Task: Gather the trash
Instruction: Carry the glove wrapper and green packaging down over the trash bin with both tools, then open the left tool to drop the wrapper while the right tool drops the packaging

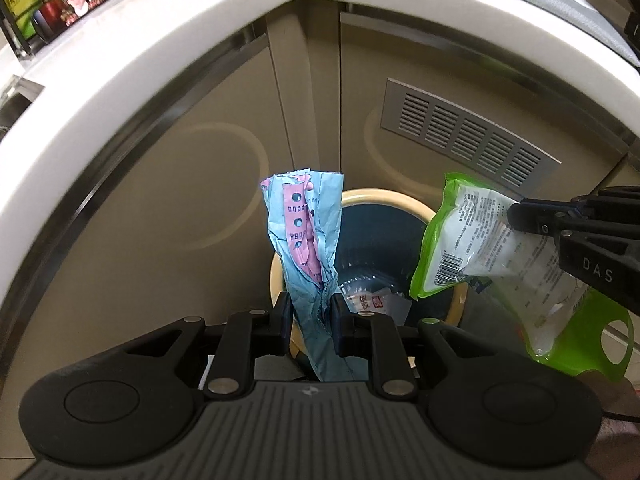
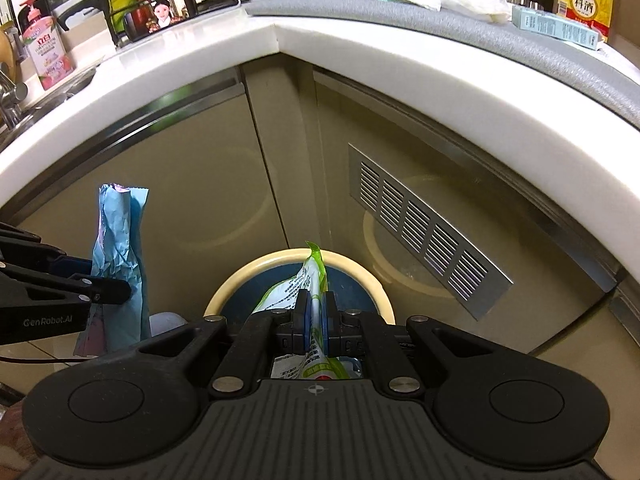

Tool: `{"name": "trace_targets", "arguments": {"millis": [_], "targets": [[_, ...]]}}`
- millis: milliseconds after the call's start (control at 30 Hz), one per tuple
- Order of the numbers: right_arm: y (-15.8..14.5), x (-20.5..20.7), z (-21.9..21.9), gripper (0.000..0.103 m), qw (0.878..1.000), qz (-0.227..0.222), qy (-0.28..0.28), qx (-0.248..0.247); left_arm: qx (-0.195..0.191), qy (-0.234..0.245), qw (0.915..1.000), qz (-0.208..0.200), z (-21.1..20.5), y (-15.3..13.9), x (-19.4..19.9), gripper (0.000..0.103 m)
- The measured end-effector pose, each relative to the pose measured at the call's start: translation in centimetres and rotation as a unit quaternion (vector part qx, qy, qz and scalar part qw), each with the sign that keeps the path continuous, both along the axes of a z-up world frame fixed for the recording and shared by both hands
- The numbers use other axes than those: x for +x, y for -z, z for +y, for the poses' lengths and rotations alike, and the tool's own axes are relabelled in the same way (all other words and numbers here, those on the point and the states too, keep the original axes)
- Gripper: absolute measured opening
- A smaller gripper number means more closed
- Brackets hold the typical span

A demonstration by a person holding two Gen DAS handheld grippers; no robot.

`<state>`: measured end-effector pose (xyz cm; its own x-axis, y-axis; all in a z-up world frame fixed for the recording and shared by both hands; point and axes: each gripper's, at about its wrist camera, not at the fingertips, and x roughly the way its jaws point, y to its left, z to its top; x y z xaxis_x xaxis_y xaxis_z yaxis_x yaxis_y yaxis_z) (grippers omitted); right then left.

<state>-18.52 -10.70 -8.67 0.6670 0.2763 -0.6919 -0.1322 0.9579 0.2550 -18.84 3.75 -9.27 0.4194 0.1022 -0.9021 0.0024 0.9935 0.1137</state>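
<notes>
My left gripper (image 1: 310,312) is shut on a crumpled blue and pink wrapper (image 1: 308,232), held upright over the left rim of the bin. The round bin (image 1: 362,195) has a cream rim and a dark inside with some clear plastic and paper at the bottom. My right gripper (image 2: 316,312) is shut on a green and white plastic bag (image 2: 310,276), held above the bin's (image 2: 348,264) opening. In the left wrist view the right gripper (image 1: 516,216) comes in from the right with that bag (image 1: 460,240) hanging beside the bin. The right wrist view has the left gripper (image 2: 116,290) and the blue wrapper (image 2: 120,252) at left.
Beige cabinet doors with a metal vent grille (image 1: 468,132) stand behind the bin, under a white countertop edge (image 2: 280,36). On the counter are bottles, a pink soap dispenser (image 2: 46,48), boxes and a grey mat (image 2: 400,12). A sink (image 2: 52,92) lies at far left.
</notes>
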Motion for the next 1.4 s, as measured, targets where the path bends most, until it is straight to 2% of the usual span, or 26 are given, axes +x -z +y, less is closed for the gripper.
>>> {"name": "trace_targets", "arguments": {"millis": [400, 833, 1200, 1233, 1267, 1300, 1333, 1367, 1400], "targets": [[3.0, 3.0, -0.3, 0.006, 0.999, 0.042, 0.014, -0.002, -0.019, -0.014, 0.9979, 0.06, 0.7, 4.3, 3.0, 0.022], [6.4, 7.3, 0.6, 0.006, 0.997, 0.08, 0.021, -0.001, -0.025, 0.004, 0.9941, 0.106, 0.1, 8.2, 6.0, 0.022], [7.0, 8.8, 1.1, 0.006, 0.996, 0.086, 0.01, -0.003, -0.021, 0.014, 0.9932, 0.114, 0.3, 9.0, 7.0, 0.023], [7.1, 8.9, 1.1, 0.008, 0.996, 0.089, 0.01, -0.001, -0.02, 0.015, 0.9937, 0.11, 0.4, 8.8, 6.9, 0.03], [7.3, 9.1, 1.1, 0.01, 0.996, 0.091, 0.01, 0.003, -0.02, 0.016, 0.9941, 0.105, 0.6, 8.6, 6.9, 0.046], [7.4, 9.2, 1.1, 0.01, 0.996, 0.092, 0.011, 0.005, -0.021, 0.014, 0.9947, 0.099, 0.5, 8.6, 6.9, 0.058], [7.4, 9.4, 1.1, 0.014, 0.996, 0.093, 0.012, 0.005, -0.022, 0.012, 0.9955, 0.092, 0.7, 8.3, 6.7, 0.079], [7.4, 9.5, 1.1, 0.026, 0.996, 0.093, 0.013, 0.004, -0.022, 0.009, 0.9965, 0.08, 0.9, 7.9, 6.5, 0.094], [7.4, 9.5, 1.0, 0.035, 0.995, 0.095, 0.017, 0.003, -0.02, 0.005, 0.9973, 0.07, 1.1, 7.5, 6.1, 0.097]]}}
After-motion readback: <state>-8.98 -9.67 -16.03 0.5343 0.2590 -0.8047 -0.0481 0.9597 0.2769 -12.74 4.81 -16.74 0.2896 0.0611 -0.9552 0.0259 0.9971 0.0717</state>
